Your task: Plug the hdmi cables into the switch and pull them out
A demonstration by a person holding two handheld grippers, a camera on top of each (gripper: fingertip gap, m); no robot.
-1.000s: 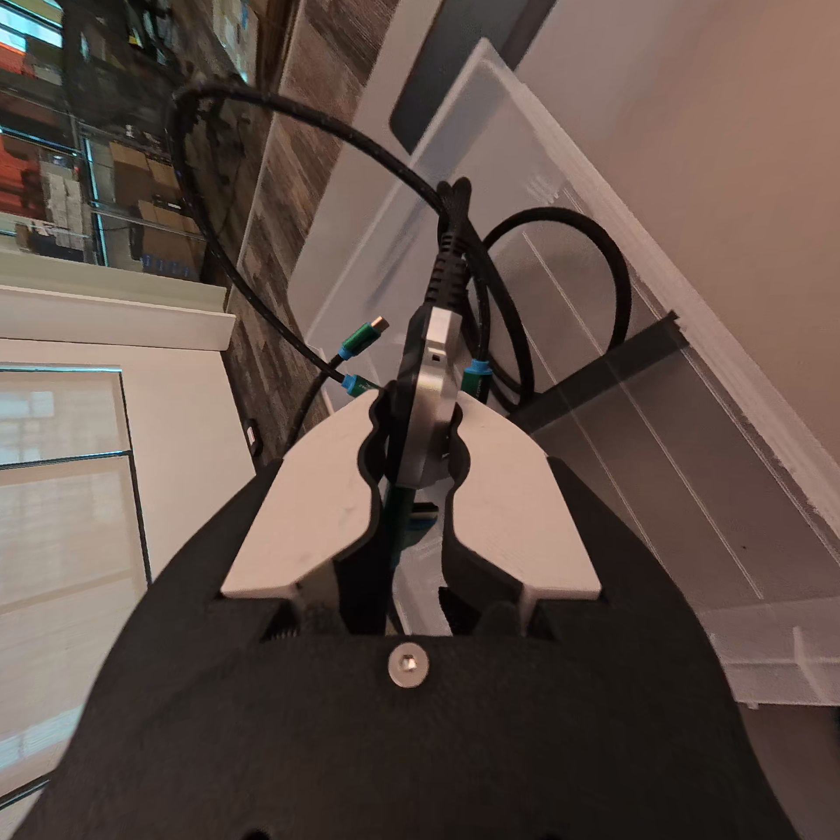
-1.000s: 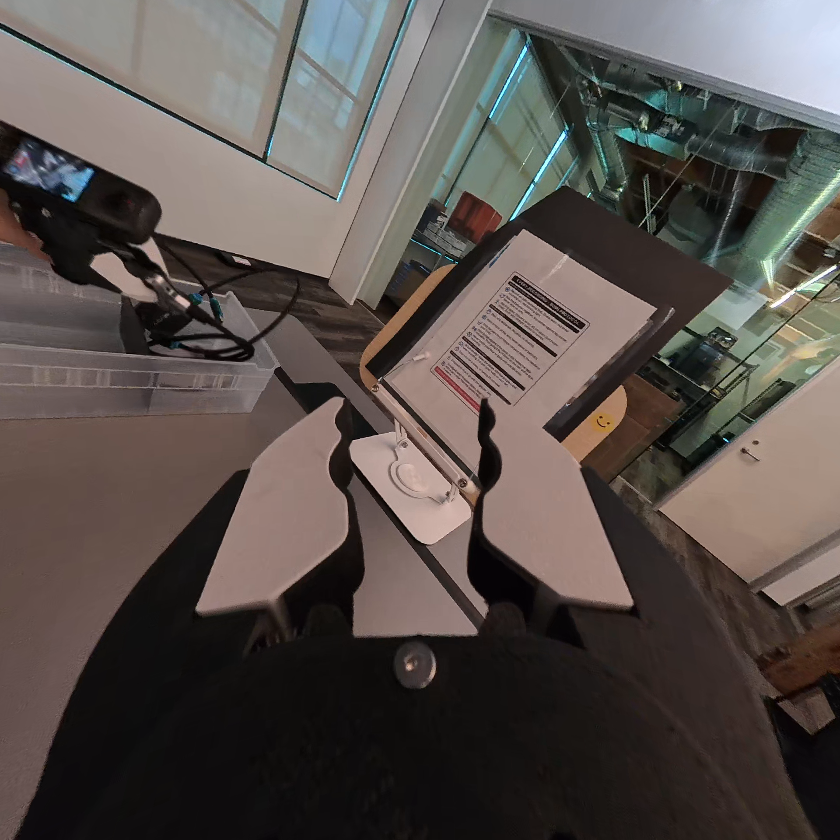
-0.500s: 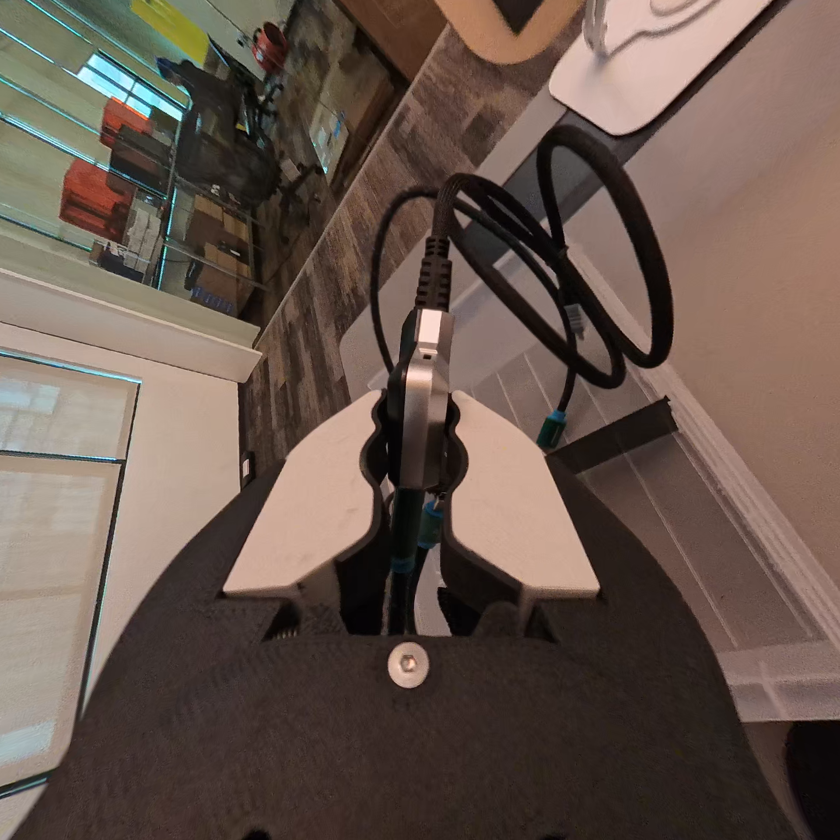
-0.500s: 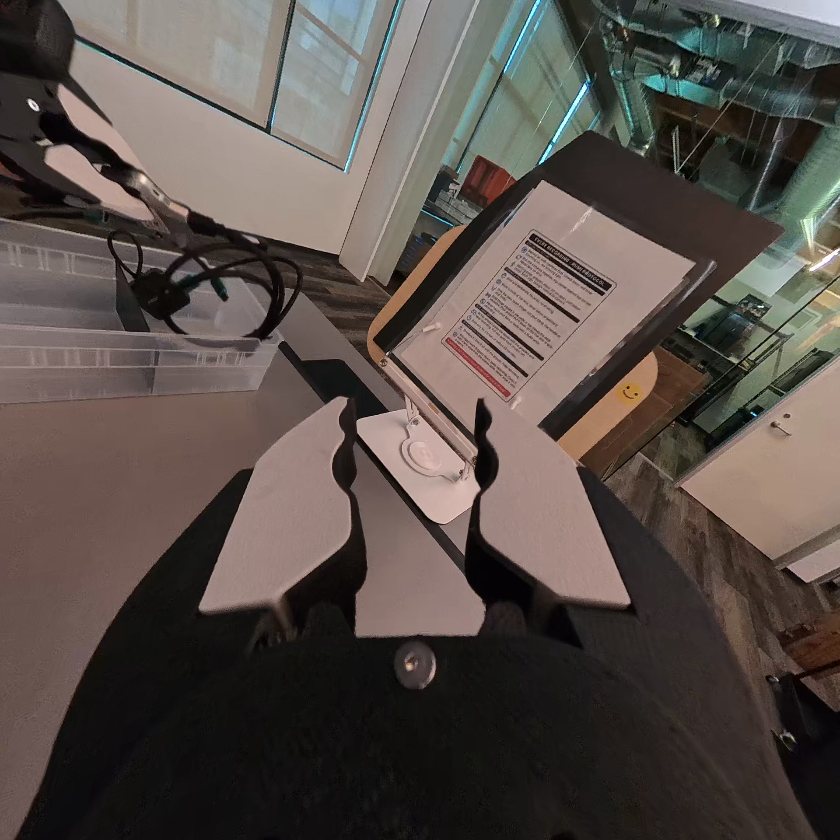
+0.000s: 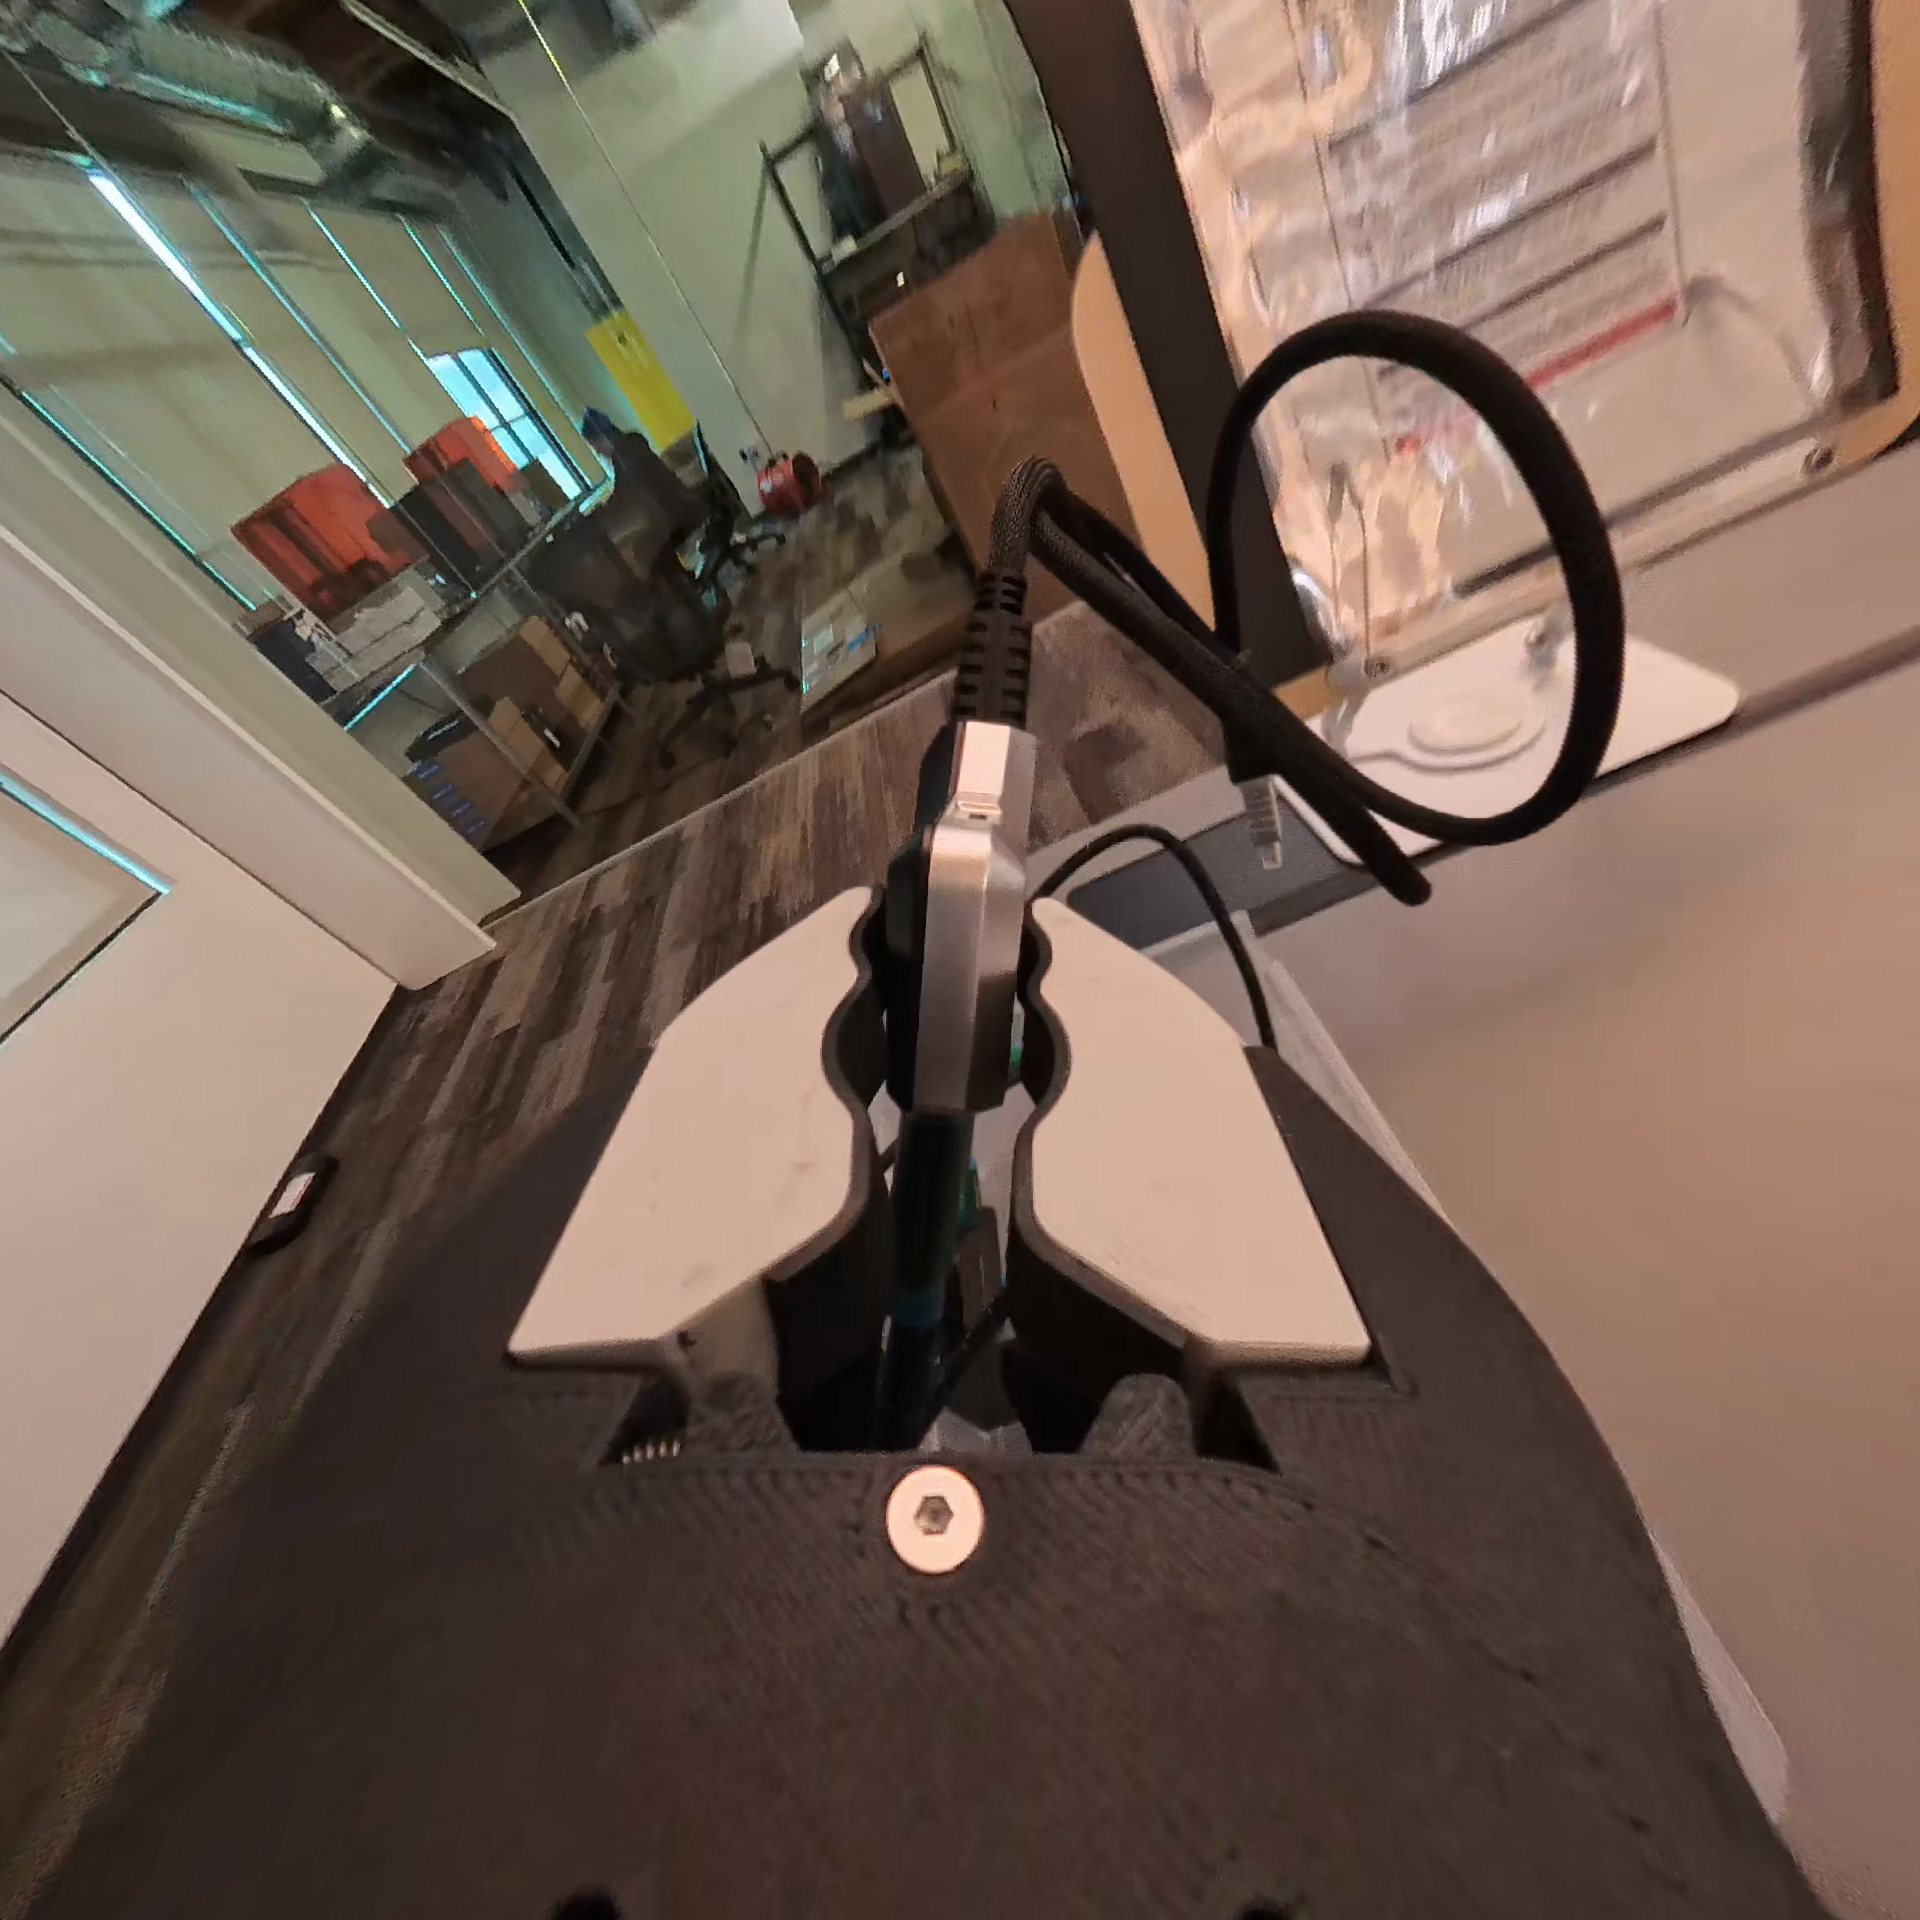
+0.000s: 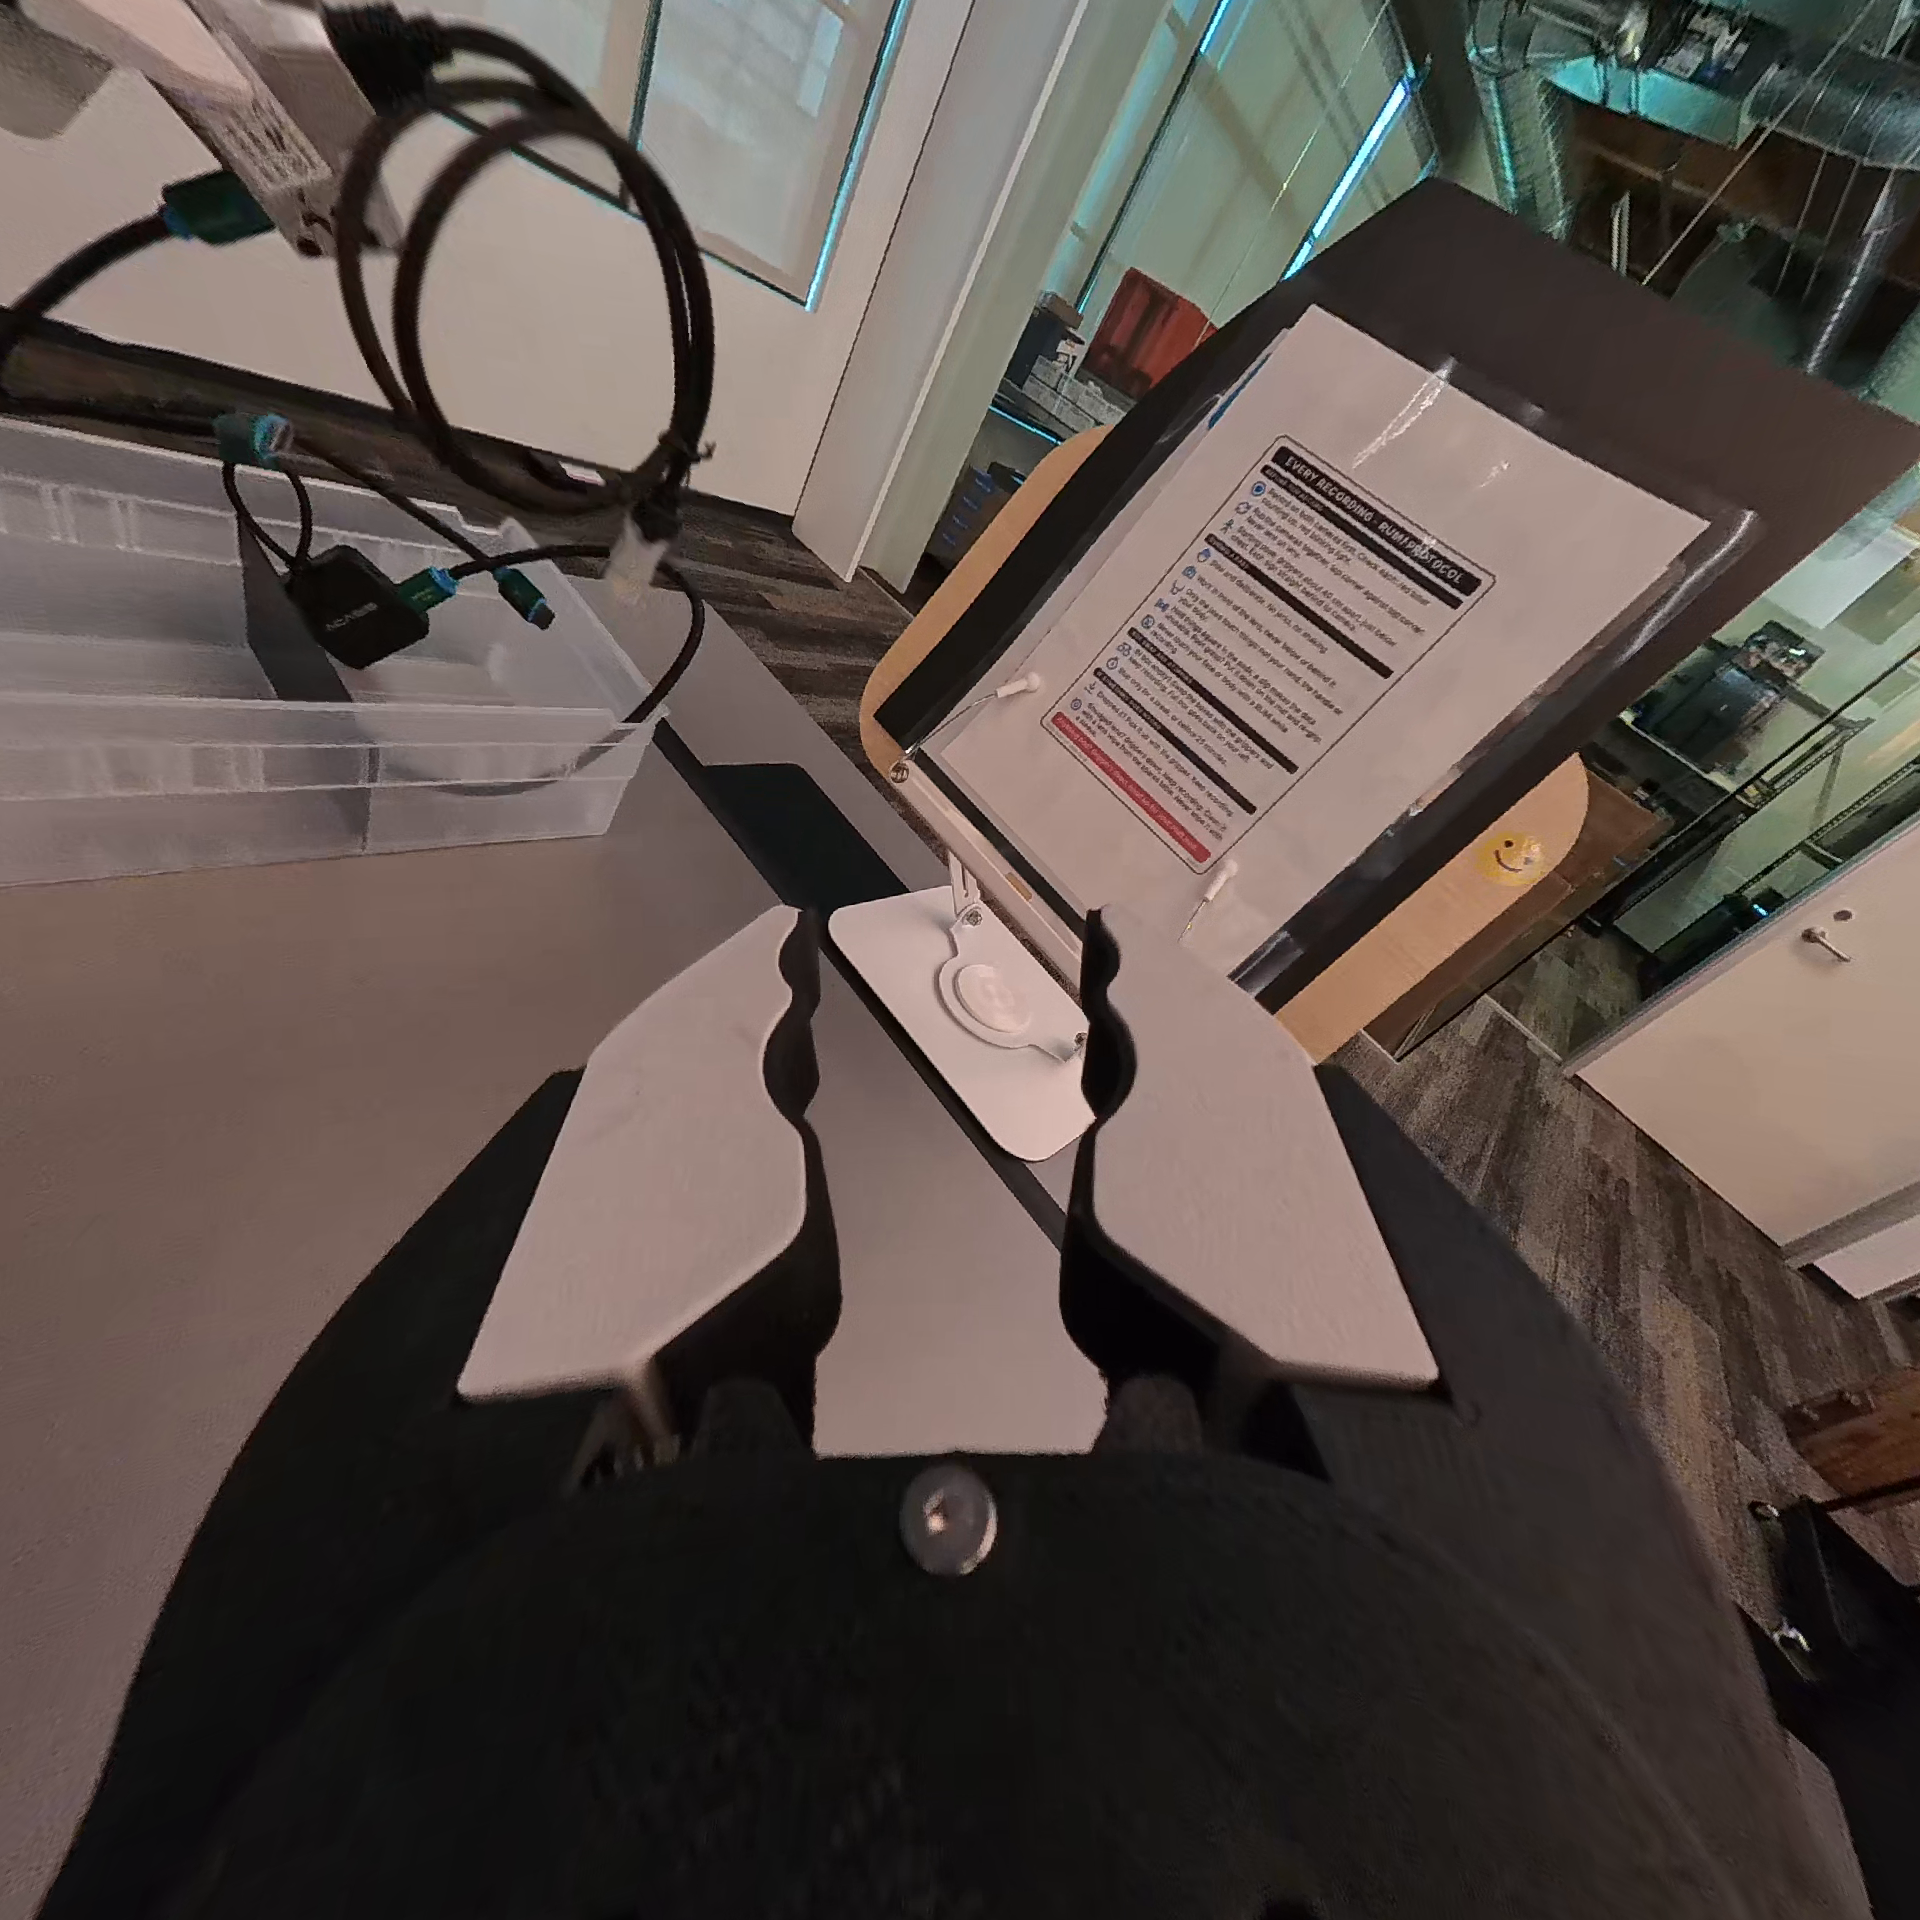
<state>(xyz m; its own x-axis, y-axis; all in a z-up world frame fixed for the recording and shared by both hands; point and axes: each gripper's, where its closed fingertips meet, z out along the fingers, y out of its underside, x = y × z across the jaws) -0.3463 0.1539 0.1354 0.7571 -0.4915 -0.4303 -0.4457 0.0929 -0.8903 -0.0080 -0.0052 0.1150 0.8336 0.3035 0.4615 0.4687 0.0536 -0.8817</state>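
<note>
My left gripper (image 5: 951, 935) is shut on a flat silver HDMI switch (image 5: 961, 966) and holds it edge-on in the air. A black braided cable (image 5: 1579, 582) is plugged into the switch's far end and loops to the right. Green-ended cables hang below the jaws. The right wrist view shows the switch (image 6: 275, 156) high at the top left with the coiled cable (image 6: 686, 312) dangling from it. My right gripper (image 6: 940, 935) is open and empty above the grey table (image 6: 260, 1039).
A clear plastic bin (image 6: 312, 800) stands at the table's far left. It holds a small black box (image 6: 358, 618) with teal-ended leads (image 6: 525, 597). A tilted sign holder (image 6: 1299, 665) on a white base (image 6: 997, 1039) stands at the table's edge, with floor beyond it.
My left gripper has lifted the switch up out of the bin and swung it towards the sign holder, the cable coil trailing. My right gripper has stayed open and hardly moved.
</note>
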